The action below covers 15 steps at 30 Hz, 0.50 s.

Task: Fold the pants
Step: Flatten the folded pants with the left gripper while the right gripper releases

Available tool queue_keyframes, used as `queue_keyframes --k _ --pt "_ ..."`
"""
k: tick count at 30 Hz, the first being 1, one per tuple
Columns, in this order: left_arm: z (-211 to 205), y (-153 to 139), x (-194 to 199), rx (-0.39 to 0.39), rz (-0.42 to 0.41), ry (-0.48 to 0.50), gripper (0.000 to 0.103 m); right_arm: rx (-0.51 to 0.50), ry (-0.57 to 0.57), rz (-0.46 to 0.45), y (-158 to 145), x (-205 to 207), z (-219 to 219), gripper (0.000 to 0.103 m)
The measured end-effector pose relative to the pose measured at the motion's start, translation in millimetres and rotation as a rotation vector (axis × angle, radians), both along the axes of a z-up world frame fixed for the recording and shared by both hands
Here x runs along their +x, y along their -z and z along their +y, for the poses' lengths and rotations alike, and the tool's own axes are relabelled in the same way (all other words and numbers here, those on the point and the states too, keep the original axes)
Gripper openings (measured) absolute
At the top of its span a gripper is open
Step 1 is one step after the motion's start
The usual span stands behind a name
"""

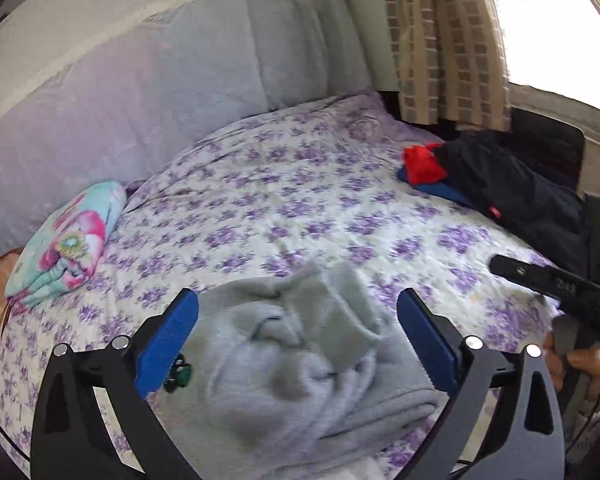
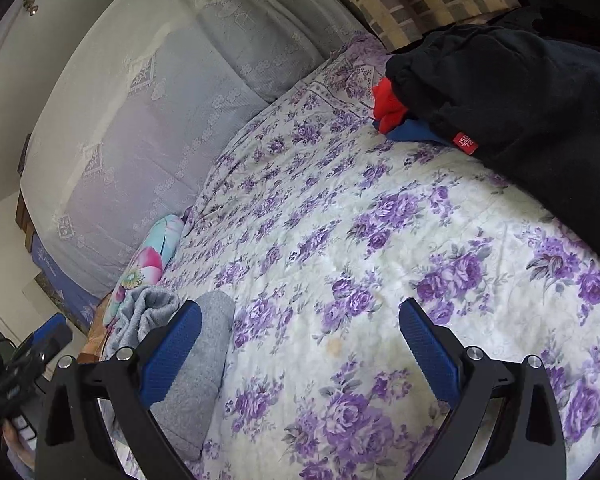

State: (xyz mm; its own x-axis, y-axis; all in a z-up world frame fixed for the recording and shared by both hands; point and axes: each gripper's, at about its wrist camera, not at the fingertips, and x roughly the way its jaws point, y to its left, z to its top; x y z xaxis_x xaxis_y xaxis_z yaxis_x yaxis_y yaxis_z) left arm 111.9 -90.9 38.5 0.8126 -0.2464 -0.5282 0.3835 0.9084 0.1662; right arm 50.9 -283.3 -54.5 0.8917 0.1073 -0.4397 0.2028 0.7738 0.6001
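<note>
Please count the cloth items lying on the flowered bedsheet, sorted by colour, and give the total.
Grey: 1, the crumpled grey pants
Black: 1, the black garment
Red: 1, the red cloth
Blue: 1, the blue cloth under the red and black ones
Turquoise and pink: 1, the folded floral bundle
Total: 5

Grey pants [image 1: 300,360]: blurred in the left wrist view, lower end cut off by the frame's bottom edge.
Blue garment [image 2: 412,131]: mostly hidden under the black clothing [image 2: 520,96].
Red tag [image 2: 465,143]: print too small to read.
Right gripper [image 1: 540,280]: only partly visible at the frame's edge.
</note>
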Motion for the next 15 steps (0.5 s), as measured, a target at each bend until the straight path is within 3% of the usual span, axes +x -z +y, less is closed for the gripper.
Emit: queue_keyframes --k 3,6,8,10,11,15 --pt "30 15 48 -0.072 0.171 -0.095 0.097 -0.016 -0.013 0.0 -2 1 9 0.099" --pt "31 50 64 -0.058 0.309 -0.078 0.096 -0.036 -0.018 0.018 -3 4 15 0.099" --pt "11 77 48 0.031 0.299 -0.033 0.096 -0.052 -0.028 0.028 -5 6 20 0.099" --pt "-11 97 26 0.172 0.187 -0.007 0.096 -0.075 -0.048 0.049 -9 12 28 0.099" --pt "-11 98 22 0.157 0.163 -0.016 0.096 -0.093 -0.068 0.054 -14 16 35 0.099" --pt "13 88 28 -0.003 0.205 -0.005 0.096 -0.237 -0.155 0.044 -44 35 73 0.099"
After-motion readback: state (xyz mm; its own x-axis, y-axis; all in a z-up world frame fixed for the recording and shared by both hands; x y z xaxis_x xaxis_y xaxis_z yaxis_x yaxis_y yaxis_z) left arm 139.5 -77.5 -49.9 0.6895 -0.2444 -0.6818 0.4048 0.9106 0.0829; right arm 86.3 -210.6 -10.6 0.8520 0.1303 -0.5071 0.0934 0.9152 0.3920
